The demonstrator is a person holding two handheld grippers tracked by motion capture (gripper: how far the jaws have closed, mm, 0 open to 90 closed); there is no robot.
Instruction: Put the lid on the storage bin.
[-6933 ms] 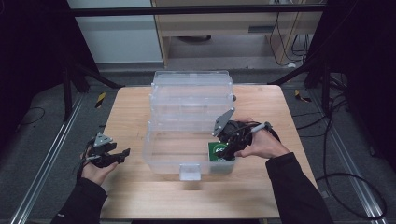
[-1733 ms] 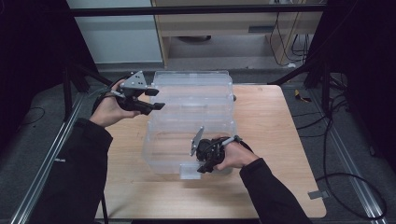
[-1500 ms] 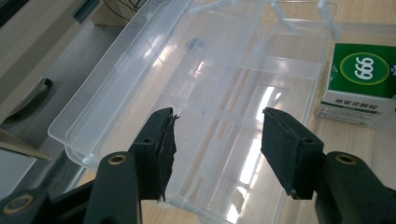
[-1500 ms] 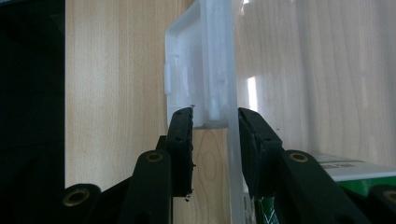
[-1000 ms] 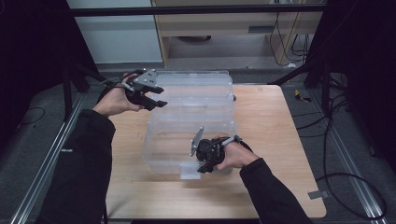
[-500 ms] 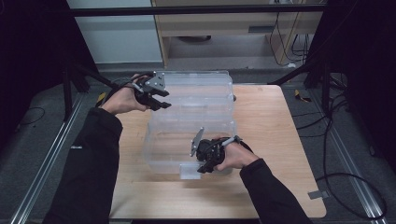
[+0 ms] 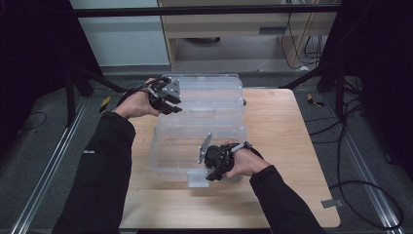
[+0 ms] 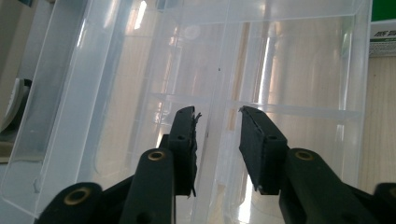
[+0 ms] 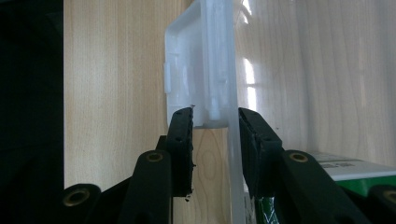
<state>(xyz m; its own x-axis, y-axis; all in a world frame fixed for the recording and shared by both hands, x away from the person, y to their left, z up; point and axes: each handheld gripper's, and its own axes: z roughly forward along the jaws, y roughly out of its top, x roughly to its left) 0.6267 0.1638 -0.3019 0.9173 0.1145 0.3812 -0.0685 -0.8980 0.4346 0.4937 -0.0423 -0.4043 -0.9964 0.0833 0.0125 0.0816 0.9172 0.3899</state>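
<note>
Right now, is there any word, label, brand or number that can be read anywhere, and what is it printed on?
Green and white box: a line of small dark print on its white part, too blurred to read.
Same box in the right gripper view: a white label with tiny print, too small to read.
Nothing else carries text.

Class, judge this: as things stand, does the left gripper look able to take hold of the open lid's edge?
Probably yes: the left gripper has been closing and straddles the lid's edge, with nothing between.

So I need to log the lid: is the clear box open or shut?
Open. The clear box shows its lid swung back, with the left gripper at the lid's edge.
</note>
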